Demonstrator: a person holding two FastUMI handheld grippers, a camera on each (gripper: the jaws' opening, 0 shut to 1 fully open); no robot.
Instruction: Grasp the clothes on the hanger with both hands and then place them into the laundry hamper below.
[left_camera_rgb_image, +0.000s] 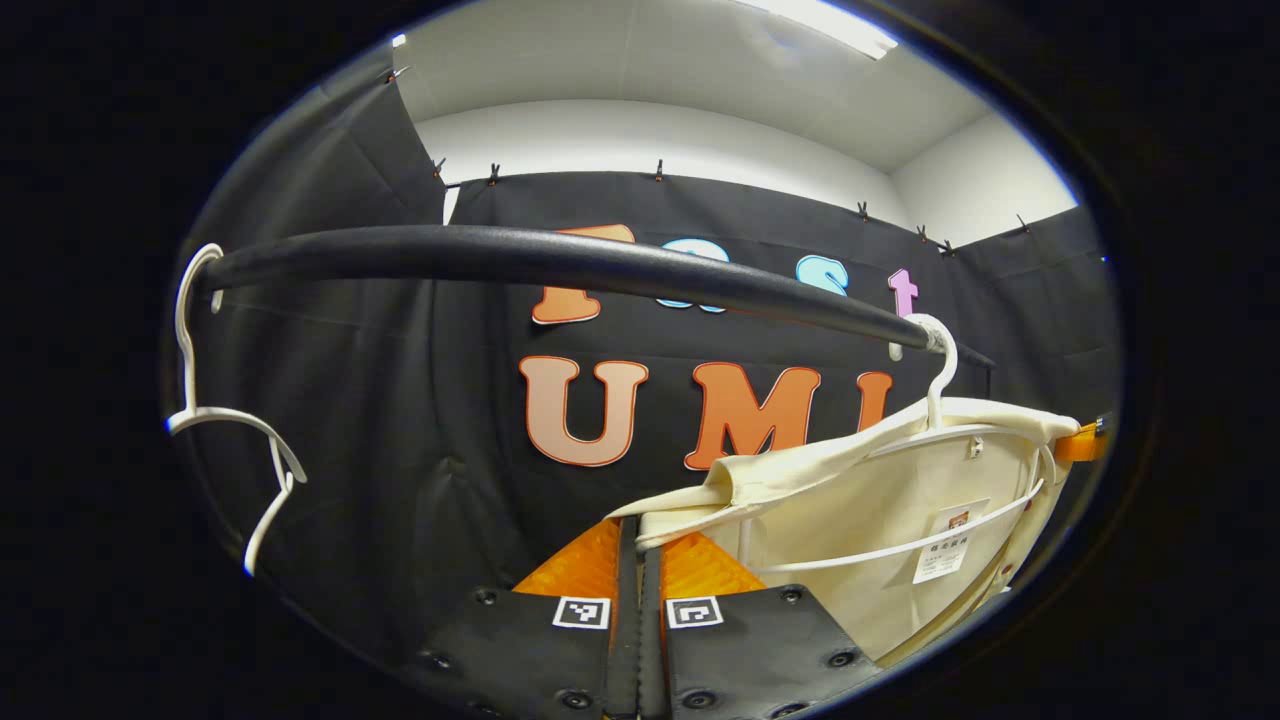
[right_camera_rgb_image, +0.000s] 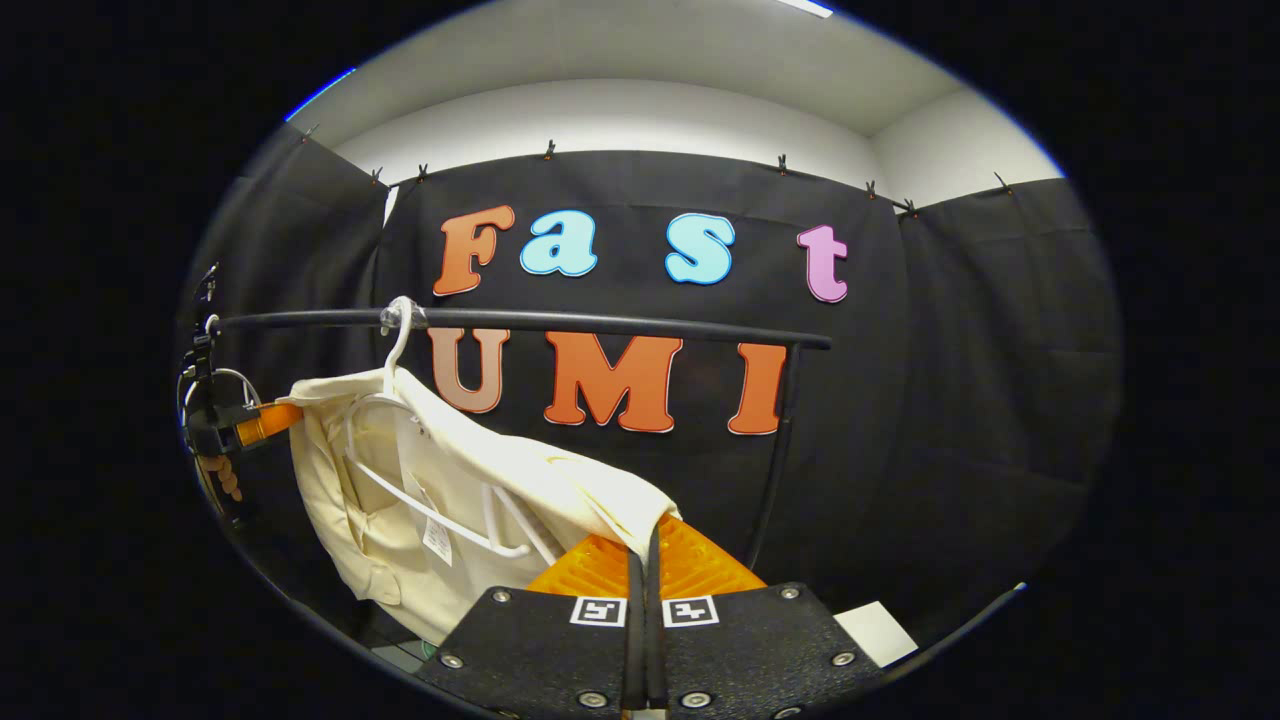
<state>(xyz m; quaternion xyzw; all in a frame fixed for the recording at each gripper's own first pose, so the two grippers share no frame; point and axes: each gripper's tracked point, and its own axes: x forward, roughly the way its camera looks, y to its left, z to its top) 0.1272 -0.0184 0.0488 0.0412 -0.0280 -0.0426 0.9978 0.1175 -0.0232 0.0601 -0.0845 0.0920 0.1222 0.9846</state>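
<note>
Cream shirt (right_camera_rgb_image: 440, 480) on white hanger (right_camera_rgb_image: 400, 345), stretched sideways.

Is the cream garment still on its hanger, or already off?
On. The cream garment hangs around the white hanger, hooked on the black rail, while each claw pinches one side of it.

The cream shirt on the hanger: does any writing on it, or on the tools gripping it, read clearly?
Paper tag on the cream shirt: printed, too small to read.
Square markers on the left gripper: coded patterns, no words.
</note>
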